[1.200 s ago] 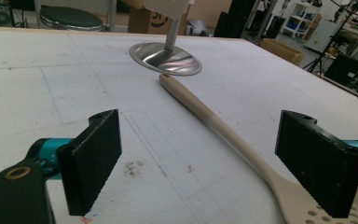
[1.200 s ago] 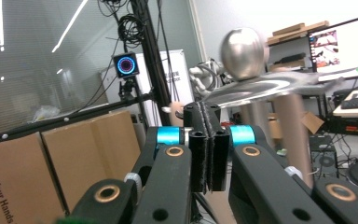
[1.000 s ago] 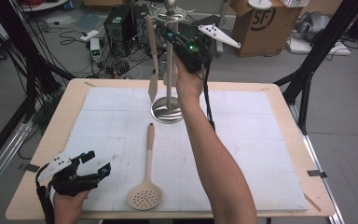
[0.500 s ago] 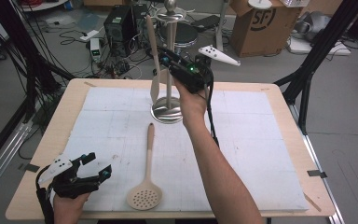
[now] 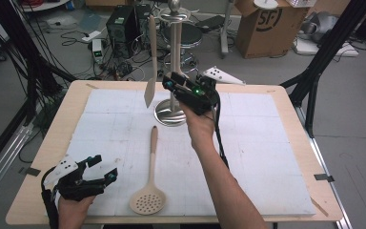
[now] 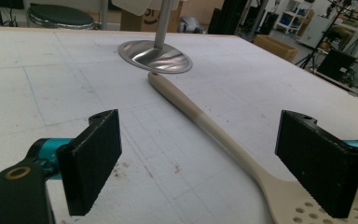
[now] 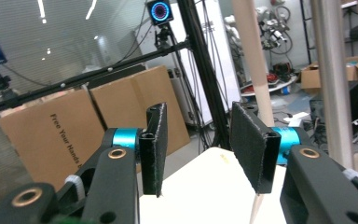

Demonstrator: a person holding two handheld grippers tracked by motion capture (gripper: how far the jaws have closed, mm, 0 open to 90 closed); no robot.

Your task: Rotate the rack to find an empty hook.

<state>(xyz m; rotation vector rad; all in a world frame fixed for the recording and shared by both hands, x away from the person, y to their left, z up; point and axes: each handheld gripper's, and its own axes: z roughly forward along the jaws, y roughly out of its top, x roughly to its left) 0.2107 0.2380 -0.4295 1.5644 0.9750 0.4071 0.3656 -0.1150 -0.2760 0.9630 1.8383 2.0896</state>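
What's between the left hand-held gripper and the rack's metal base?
High view: the slotted spoon lies in that stretch, bowl near the left hand-held gripper, handle tip almost at the rack base. Otherwise bare white mat.

Two beige wooden utensils are counted: one flat spatula [image 5: 150, 62] hung at the upper centre of the high view, and one perforated skimmer spoon [image 5: 150, 183] laid at the lower centre. One polished metal stand [image 5: 173, 71] is seen on the one white-covered tabletop [image 5: 267, 157]. Two black tongs [image 5: 93, 169] [image 5: 171, 82] are counted.
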